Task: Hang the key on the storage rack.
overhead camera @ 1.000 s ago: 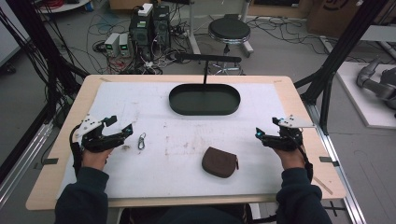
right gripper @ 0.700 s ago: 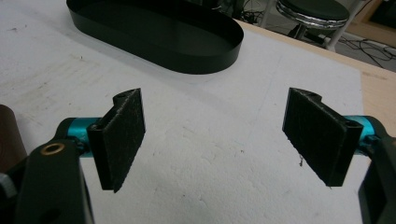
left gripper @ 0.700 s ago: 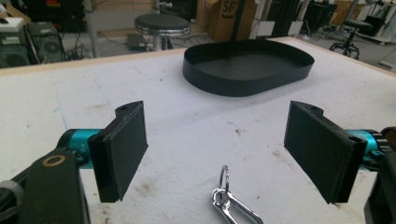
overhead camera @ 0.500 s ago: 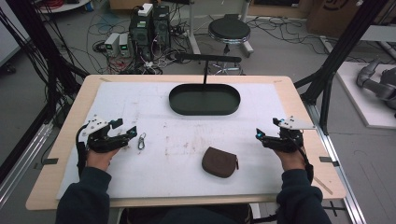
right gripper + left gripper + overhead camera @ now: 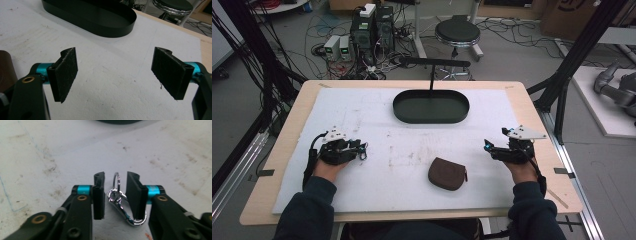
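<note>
Altogether two hand-held grippers, left hand-held gripper closing around one carabiner, right hand-held gripper apart, one pouch, one tray.

Desk: light wood top, covered by a white, scuffed and stained mat. Black frame posts rise at the desk's left and right sides. Floor: grey, littered with loose cables. Beyond the desk's far edge: a round black stool on a chrome base, black computer towers with small white boxes beside them. Cardboard boxes at far right. A white platform on the floor at right carries a grey machine part. Light even, no hard shadows.
</note>
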The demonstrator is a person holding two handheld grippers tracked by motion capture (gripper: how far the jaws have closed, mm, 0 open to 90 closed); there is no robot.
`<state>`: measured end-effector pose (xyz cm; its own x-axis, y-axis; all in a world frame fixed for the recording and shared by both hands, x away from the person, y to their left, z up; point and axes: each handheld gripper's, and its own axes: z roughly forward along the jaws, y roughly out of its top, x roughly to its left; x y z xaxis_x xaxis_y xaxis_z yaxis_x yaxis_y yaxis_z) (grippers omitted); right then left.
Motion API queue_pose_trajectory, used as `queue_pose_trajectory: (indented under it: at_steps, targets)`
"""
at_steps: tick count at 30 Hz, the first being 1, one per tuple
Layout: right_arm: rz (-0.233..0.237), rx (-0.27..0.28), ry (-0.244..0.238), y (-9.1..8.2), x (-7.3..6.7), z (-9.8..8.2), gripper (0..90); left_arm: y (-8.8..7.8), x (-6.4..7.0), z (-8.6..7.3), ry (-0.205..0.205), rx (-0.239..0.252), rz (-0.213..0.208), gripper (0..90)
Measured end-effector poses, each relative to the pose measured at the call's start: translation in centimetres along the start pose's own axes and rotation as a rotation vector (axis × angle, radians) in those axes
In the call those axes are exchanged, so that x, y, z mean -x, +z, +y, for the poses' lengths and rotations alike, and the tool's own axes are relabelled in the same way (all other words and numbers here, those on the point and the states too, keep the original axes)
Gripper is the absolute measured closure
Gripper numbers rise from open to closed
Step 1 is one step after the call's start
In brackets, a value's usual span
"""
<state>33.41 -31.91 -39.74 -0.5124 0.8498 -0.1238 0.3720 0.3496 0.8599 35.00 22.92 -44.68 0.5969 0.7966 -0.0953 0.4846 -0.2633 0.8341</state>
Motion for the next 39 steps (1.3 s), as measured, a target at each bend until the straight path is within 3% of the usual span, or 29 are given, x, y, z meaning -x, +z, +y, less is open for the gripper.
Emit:
queue_pose_trajectory:
  at_steps: [4,10,12,13,17,18,19,22,25,26,27,32,35,39]
  targets:
    - [-0.004,-0.005,-0.001,0.1,0.0,0.0,21.6,0.3,-0.2,0.1,-0.009,-0.035,-0.014,87.2]
    - [-0.003,0.0,0.003,0.0,0.1,0.0,21.6,0.4,-0.1,0.8,-0.03,-0.072,-0.009,88.2]
    - [-0.006,0.001,0.01,0.0,0.2,-0.1,21.6,-0.5,0.3,1.7,-0.029,0.005,-0.041,88.3]
    - [-0.006,0.001,0.01,0.0,0.2,-0.1,21.6,-0.5,0.3,1.7,-0.029,0.005,-0.041,88.4]
    - [-0.004,0.007,0.019,0.0,0.1,0.0,21.6,-1.2,1.0,3.3,-0.007,0.088,-0.072,88.5]
    - [-0.003,0.007,0.02,0.0,0.2,0.1,21.6,-1.6,1.1,4.5,-0.004,0.141,-0.093,88.5]
    - [-0.003,0.007,0.02,0.0,0.2,0.1,21.6,-1.6,1.1,4.5,-0.004,0.141,-0.093,88.5]
    - [-0.002,0.011,0.014,0.1,0.2,0.1,21.6,-1.7,0.9,6.8,-0.012,0.218,-0.117,88.6]
    - [0.003,0.021,0.022,0.2,0.3,0.2,21.6,-1.4,0.9,9.5,0.002,0.258,-0.119,88.6]
    - [0.003,0.022,0.027,0.2,0.4,0.2,21.6,-1.0,0.9,11.3,0.011,0.274,-0.123,88.6]
    - [0.003,0.022,0.027,0.2,0.4,0.2,21.6,-1.0,0.9,11.3,0.011,0.274,-0.123,88.7]
    - [0.006,0.032,0.033,0.2,0.7,0.2,21.6,0.4,0.6,15.3,0.031,0.272,-0.125,88.7]
    - [0.006,0.036,0.04,0.1,0.7,0.3,21.6,1.4,0.4,17.2,0.056,0.263,-0.115,88.6]
    - [0.007,0.043,0.043,0.0,0.7,0.3,21.6,2.9,0.0,19.5,0.059,0.264,-0.134,88.7]
